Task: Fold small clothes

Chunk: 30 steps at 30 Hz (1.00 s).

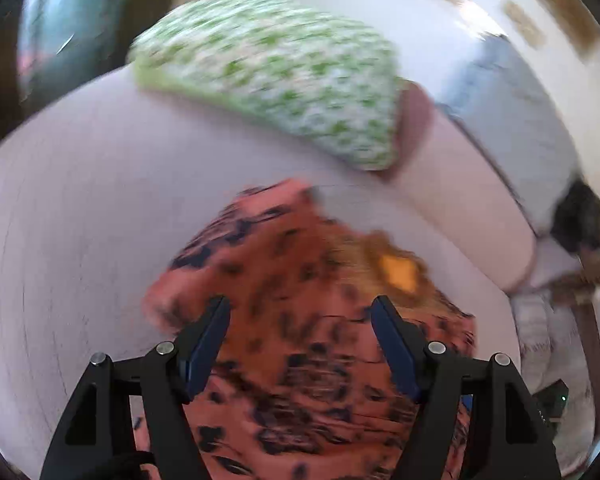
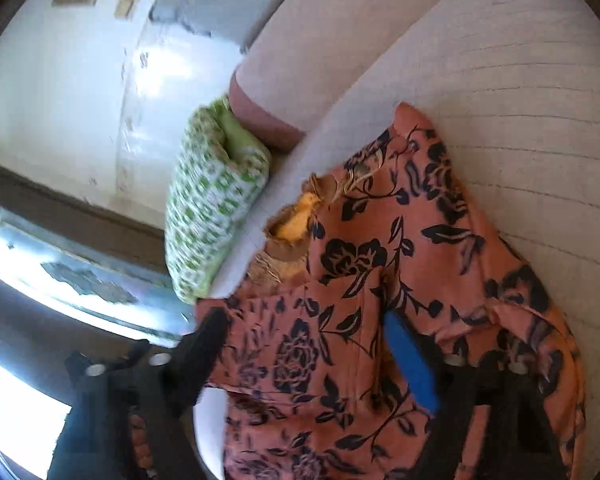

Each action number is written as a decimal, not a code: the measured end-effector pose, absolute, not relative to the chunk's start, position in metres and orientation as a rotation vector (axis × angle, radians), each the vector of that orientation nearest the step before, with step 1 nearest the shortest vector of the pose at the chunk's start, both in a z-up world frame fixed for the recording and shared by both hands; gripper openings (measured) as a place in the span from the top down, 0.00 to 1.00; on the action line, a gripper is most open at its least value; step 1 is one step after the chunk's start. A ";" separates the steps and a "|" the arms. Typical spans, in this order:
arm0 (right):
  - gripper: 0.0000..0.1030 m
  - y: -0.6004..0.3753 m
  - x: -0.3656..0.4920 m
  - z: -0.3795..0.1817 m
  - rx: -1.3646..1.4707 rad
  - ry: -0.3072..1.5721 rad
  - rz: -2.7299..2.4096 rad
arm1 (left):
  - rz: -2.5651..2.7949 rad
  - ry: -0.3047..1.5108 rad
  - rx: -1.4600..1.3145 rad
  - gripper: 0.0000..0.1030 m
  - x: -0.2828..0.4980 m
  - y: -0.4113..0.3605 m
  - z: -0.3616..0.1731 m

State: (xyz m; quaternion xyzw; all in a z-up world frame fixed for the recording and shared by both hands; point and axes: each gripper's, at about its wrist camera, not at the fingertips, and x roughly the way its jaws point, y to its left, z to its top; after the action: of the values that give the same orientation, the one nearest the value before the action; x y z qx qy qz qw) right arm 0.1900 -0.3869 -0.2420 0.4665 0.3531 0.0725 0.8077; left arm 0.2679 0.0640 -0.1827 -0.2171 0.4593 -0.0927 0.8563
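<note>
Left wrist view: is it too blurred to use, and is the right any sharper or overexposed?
Left wrist: motion blur smears the orange floral garment and green pillow; left gripper sharp. Right wrist: print crisper, window blown out.

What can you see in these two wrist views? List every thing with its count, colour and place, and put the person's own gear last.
floral garment: one, salmon-orange with dark flowers and a yellow lining at the neck, lying on the sofa seat under both grippers.
pillow: one, white with green print, on the sofa past the garment, leaning at the backrest.
sofa: one, pale pinkish-beige, bearing the garment and the pillow.
wall: white, behind the sofa.
left gripper: one, black with blue pads, fingers open above the garment.
right gripper: one, black with a blue pad, fingers apart with garment cloth between them.
</note>
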 end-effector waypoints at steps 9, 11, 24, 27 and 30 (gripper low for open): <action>0.49 -0.378 0.243 -0.285 0.920 0.926 0.067 | -0.063 0.926 -0.400 0.29 0.271 0.093 -0.230; 0.52 -0.372 0.246 -0.281 0.887 0.917 0.073 | -0.054 0.933 -0.407 0.29 0.275 0.096 -0.236; 0.94 -0.400 0.226 -0.209 0.717 0.646 -0.072 | -0.133 0.854 -0.432 0.28 0.284 0.083 -0.223; 0.94 -0.433 0.221 -0.221 0.773 0.646 -0.177 | -0.152 0.897 -0.399 0.28 0.289 0.070 -0.228; 0.91 -0.445 0.233 -0.247 0.858 0.768 -0.131 | -0.142 0.957 -0.323 0.28 0.297 0.055 -0.238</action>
State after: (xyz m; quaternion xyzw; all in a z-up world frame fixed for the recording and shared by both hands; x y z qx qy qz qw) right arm 0.2334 -0.4448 -0.2470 0.4052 0.3629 -0.0618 0.8368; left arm 0.2968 0.0549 -0.2384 -0.1545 0.4582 -0.0682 0.8727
